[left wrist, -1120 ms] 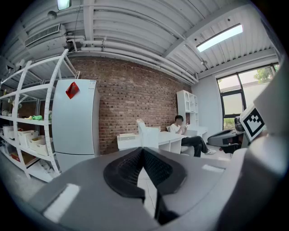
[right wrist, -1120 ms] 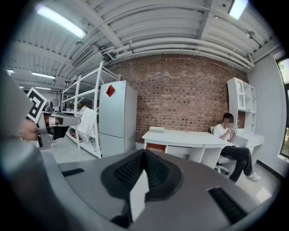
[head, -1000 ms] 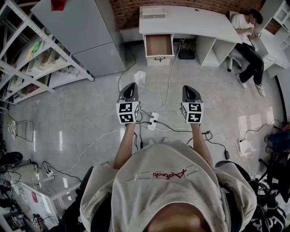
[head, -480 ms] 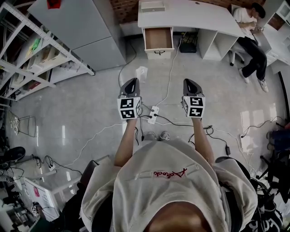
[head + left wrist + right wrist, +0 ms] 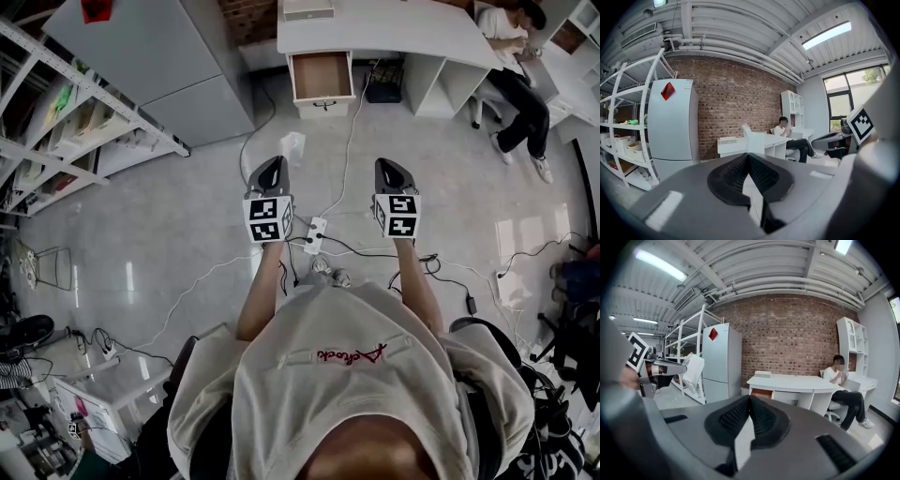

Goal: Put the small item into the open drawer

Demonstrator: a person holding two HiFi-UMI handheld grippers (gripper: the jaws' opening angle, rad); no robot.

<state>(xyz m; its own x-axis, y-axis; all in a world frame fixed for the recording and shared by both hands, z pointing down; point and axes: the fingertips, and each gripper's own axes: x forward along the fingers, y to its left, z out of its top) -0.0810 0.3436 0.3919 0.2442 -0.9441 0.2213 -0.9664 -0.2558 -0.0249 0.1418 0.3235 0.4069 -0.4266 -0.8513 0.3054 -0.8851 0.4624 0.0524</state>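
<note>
A small white packet (image 5: 292, 144) sticks out ahead of my left gripper (image 5: 275, 162), which is shut on it; the packet (image 5: 748, 139) rises just above the closed pads. From the right gripper view, the left gripper (image 5: 683, 367) carries the white packet (image 5: 694, 369) at mid height. My right gripper (image 5: 387, 163) is level with the left one, its pads (image 5: 758, 414) pressed together with nothing between them. The open drawer (image 5: 321, 77) hangs out under the white desk (image 5: 394, 37) far ahead, its brown inside (image 5: 761, 393) showing.
A person (image 5: 511, 56) sits at the desk's right end. A white box (image 5: 307, 11) lies on the desk. A grey cabinet (image 5: 159, 56) and open shelving (image 5: 56, 122) stand at the left. A power strip (image 5: 314, 234) and cables cross the floor between me and the drawer.
The person holding the grippers has stepped forward towards the desk. Both grippers stay side by side at the same height, the left still holding the white packet.
</note>
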